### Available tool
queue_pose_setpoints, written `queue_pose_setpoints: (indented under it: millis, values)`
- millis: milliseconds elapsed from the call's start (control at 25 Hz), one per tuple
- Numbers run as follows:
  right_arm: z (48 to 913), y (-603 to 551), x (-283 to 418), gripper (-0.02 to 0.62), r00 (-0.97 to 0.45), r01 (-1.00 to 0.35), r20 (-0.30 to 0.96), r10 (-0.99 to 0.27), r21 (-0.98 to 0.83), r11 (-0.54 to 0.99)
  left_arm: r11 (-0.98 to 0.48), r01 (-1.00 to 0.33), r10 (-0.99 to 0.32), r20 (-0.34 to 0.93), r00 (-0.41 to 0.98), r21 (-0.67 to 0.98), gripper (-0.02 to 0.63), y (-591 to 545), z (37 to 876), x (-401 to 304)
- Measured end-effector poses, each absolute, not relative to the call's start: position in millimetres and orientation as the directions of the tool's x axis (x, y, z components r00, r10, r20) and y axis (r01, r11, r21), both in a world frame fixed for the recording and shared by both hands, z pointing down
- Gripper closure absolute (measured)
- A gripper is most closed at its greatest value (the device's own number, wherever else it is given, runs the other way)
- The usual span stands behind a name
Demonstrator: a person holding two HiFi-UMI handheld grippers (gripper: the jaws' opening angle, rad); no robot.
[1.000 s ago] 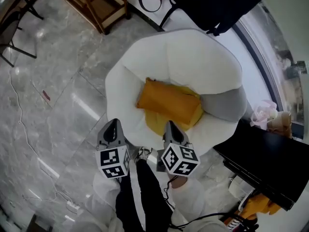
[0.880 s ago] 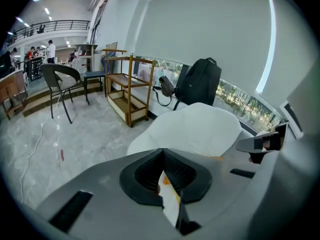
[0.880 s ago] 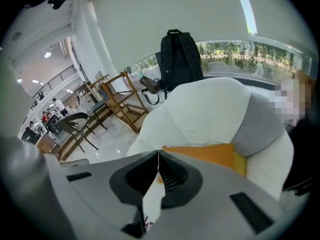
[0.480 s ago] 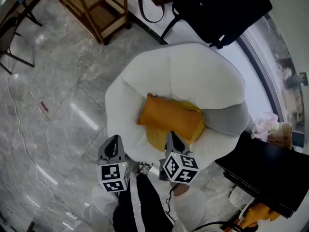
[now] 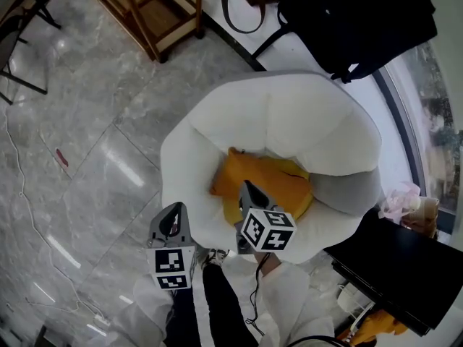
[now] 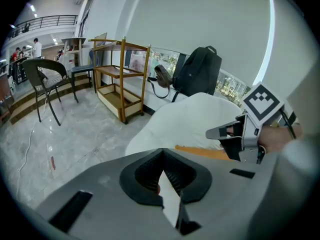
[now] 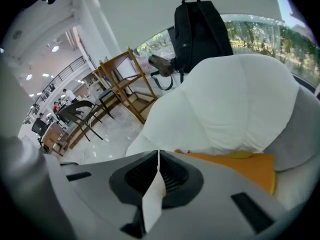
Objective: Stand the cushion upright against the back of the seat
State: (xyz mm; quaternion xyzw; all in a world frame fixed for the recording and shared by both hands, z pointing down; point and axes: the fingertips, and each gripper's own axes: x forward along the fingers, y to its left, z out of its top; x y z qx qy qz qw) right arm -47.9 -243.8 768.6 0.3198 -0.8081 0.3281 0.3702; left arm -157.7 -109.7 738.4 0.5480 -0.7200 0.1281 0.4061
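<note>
Both our left gripper (image 5: 173,210) and right gripper (image 5: 248,188) are pressed together, empty; we judge the orange cushion (image 5: 286,186) soft, light, best pinched at an edge.

Matt orange cloth on cushion (image 5: 281,181); soft white fabric on seat (image 5: 304,121); glossy grey stone floor (image 5: 94,143); smooth wooden rack (image 5: 163,16).

Cushion (image 5: 278,183) lying in armchair (image 5: 289,118), backpack (image 5: 362,20) behind it (rack (image 5: 148,9) to its left)

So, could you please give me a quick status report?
Left gripper and right gripper shut, empty. Orange cushion flat in the armchair, not upright. Grey cushion beside it, path clear.
</note>
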Motion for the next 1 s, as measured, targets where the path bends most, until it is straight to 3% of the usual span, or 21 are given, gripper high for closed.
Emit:
queue_pose_setpoints:
  millis: [240,600,1000]
  values:
    - [822.5,-265.0,-68.3,0.528,-0.463,-0.739,0.851,-0.248,-0.217,0.638,0.397,-0.872,-0.669,0.741,-0.061,0.287,0.611,-112.3,765.5,-168.5]
    - [881.7,-281.4,-90.8,0.394,-0.384,-0.693,0.906,-0.177,-0.156,0.704,0.403,-0.857,-0.653,0.757,-0.025,0.320,0.611,-112.2,782.6,-178.7]
    - [932.3,-289.0,-88.1,0.354,-0.202,-0.559,0.966,-0.162,0.022,0.829,0.436,-0.834,-0.641,0.767,-0.024,0.338,0.611,-100.1,796.8,-192.7]
